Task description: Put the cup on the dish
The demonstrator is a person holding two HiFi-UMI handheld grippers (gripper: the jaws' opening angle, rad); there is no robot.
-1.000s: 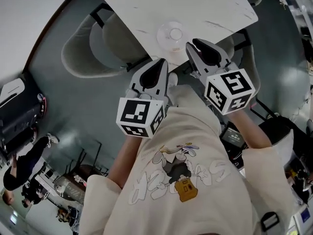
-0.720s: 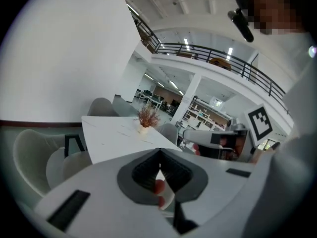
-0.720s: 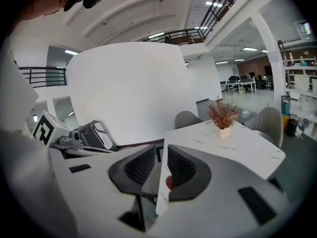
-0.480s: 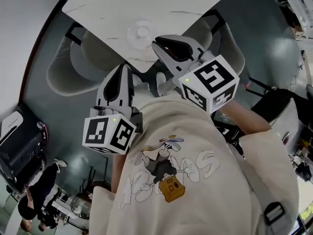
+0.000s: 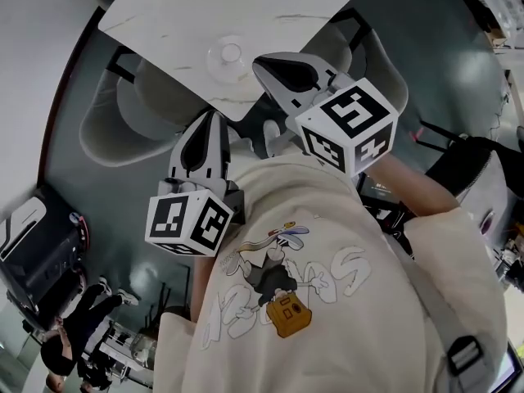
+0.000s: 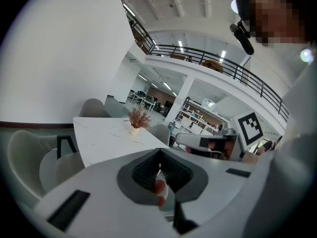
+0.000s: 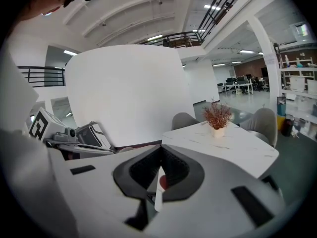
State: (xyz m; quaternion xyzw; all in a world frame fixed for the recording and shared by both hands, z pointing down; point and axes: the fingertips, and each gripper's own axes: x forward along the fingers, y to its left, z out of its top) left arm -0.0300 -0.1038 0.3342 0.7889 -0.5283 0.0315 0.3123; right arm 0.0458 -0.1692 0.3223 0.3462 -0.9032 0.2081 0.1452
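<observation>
Nearest, at the person's chest, the left claw (image 6: 159, 162) and right claw (image 7: 161, 165) are both pressed together on nothing; the right one's jaws have just closed. Beyond them, by the table's (image 5: 164, 15) near edge, the clear cup (image 5: 230, 53) seems to stand on the dish (image 5: 214, 65). Drawing back is probably best done high, clear of that edge. Since a second ago both claws have risen, and the dish sits further left in view.

A: What is the counter (image 5: 270, 6) made of?
B: A white stone-look top, grey-veined and smooth. The dish (image 5: 229, 53) on it looks clear and glossy.
A: The left hand-held gripper (image 5: 214, 117) and right hand-held gripper (image 5: 264, 62)?
B: Matt grey plastic, with dark ribbed pads (image 6: 145, 171). The sweatshirt (image 5: 327, 244) is soft cream cloth, and the floor (image 5: 106, 195) is glossy.
</observation>
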